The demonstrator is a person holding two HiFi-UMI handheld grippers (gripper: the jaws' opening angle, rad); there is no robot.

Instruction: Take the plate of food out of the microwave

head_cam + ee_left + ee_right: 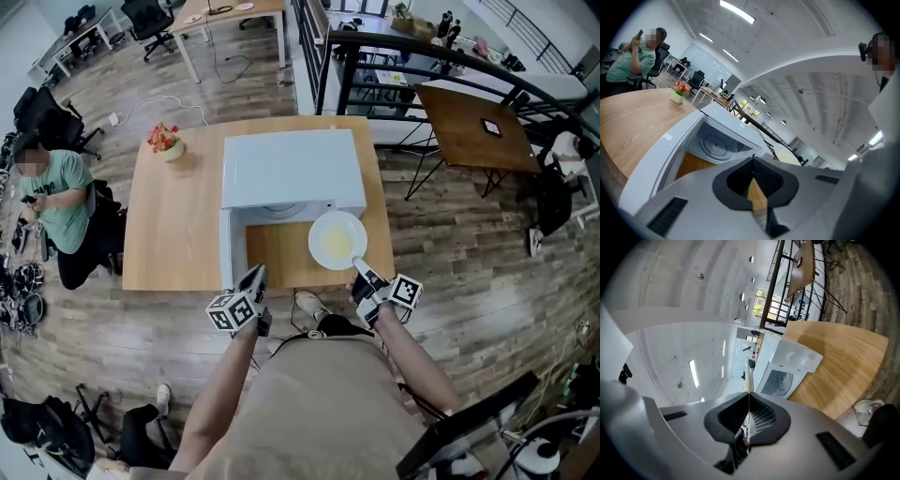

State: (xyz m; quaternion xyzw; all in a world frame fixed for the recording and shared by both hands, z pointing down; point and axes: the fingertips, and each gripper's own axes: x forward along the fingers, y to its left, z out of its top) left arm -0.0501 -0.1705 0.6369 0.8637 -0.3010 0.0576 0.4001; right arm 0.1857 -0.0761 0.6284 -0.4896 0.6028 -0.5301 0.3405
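Shows the plate [336, 239] — white, with pale yellow food [334, 246] at its middle — outside the microwave [292, 169], in front of the right half of the open front and over the bench [169, 225]. Held by the near rim in the right gripper [360, 266], with the fingers closed tight on that rim. Appears in the right gripper view as a thin pale edge running up from between the fingers. Cannot tell whether the plate's underside touches the bench.

Left of the plate, shows the door [231, 246] swung out toward the person. Just beside its outer end, places the left gripper [256, 277] — fingers fully together and holding nothing, with only a sliver of wood visible below them in the left gripper view. Looks from there into the cavity, with the round turntable [714, 143] bare.

Further out on the bench, well apart from the microwave, places a small pot of flowers [165, 141] near the far left corner. Beyond the bench's left edge, shows a seated person [54, 202]. To the far right, on the plank floor, places a dark table [473, 127].
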